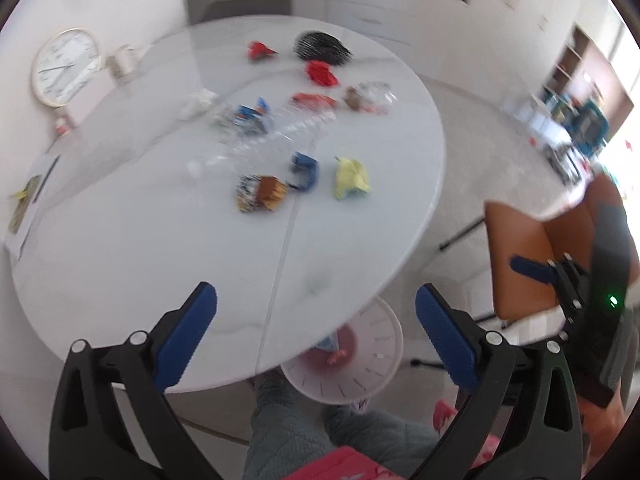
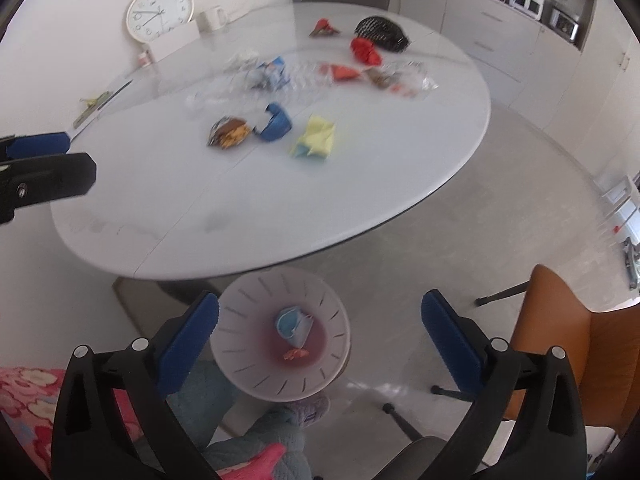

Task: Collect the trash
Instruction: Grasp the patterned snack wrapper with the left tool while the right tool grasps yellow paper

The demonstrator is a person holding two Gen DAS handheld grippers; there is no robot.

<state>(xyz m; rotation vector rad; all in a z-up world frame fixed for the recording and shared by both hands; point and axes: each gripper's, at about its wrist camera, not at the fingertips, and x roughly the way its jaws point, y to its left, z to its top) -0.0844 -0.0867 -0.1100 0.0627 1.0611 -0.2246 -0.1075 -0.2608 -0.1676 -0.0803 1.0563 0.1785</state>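
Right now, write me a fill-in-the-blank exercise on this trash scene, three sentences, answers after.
1. The white bin stands on the ____, below the table edge.
2. Both the left gripper and the right gripper have their jaws ____, nothing between them.
3. The crumpled yellow paper lies just right of the ____ wrapper.

Missing words: floor; open; blue
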